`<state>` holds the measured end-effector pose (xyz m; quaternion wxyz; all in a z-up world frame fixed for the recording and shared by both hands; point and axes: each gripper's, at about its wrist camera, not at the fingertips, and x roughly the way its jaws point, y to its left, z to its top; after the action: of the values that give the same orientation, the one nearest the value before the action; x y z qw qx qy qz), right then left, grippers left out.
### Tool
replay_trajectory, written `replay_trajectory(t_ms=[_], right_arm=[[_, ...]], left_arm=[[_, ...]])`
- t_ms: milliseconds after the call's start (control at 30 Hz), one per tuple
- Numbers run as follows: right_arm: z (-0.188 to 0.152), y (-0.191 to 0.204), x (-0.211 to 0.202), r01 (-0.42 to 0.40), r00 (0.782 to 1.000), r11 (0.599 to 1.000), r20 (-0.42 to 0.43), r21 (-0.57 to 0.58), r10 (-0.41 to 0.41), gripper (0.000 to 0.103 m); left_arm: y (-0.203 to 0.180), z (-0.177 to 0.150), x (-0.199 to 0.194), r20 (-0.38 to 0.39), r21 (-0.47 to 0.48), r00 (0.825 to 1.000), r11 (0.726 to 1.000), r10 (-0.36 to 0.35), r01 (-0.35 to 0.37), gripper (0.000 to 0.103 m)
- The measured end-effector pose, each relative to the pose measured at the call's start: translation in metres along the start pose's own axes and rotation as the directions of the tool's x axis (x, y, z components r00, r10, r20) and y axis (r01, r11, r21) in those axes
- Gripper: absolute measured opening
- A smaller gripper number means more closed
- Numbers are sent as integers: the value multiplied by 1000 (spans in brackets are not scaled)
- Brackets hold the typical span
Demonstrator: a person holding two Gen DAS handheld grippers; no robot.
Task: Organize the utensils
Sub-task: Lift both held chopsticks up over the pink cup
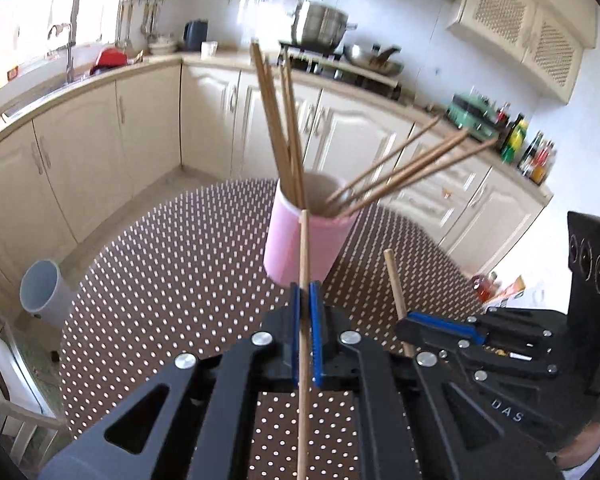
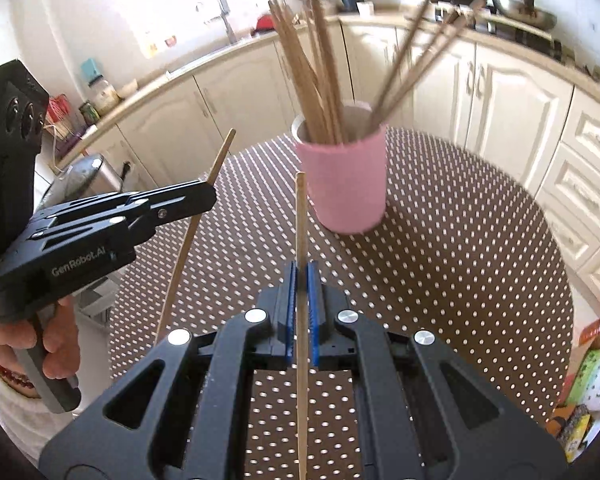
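Observation:
A pink cup stands on the round polka-dot table and holds several wooden chopsticks, some leaning left, some right. My left gripper is shut on one wooden chopstick, held upright just in front of the cup; it also shows at the left of the right wrist view. My right gripper is shut on another chopstick, also short of the cup; it shows at the right of the left wrist view.
Cream kitchen cabinets curve behind the table. A grey bin stands on the floor at left. Bottles and a pot sit on the counter. Packets lie at the table's right edge.

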<state>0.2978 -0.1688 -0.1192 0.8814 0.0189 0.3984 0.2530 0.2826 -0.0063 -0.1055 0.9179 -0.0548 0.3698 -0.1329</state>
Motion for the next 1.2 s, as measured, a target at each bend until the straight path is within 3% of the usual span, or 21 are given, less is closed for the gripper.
replay_trajectory(t_ms=[200, 700, 1033, 1200], right_arm=[[7, 19, -30, -6, 996, 1000, 84, -13, 7, 6], [15, 26, -61, 16, 980, 1000, 200, -17, -13, 6], [37, 2, -89, 56, 928, 997, 366, 52, -71, 6], [58, -9, -106, 59, 885, 995, 456, 85, -91, 6]], left_arm=[[0, -2, -34, 100, 0, 995, 1000, -4, 4, 5], [-3, 2, -51, 168, -11, 985, 1000, -26, 28, 5], [-5, 32, -64, 293, -11, 955, 999, -36, 41, 5], [-2, 63, -71, 382, -40, 924, 998, -25, 44, 5]])
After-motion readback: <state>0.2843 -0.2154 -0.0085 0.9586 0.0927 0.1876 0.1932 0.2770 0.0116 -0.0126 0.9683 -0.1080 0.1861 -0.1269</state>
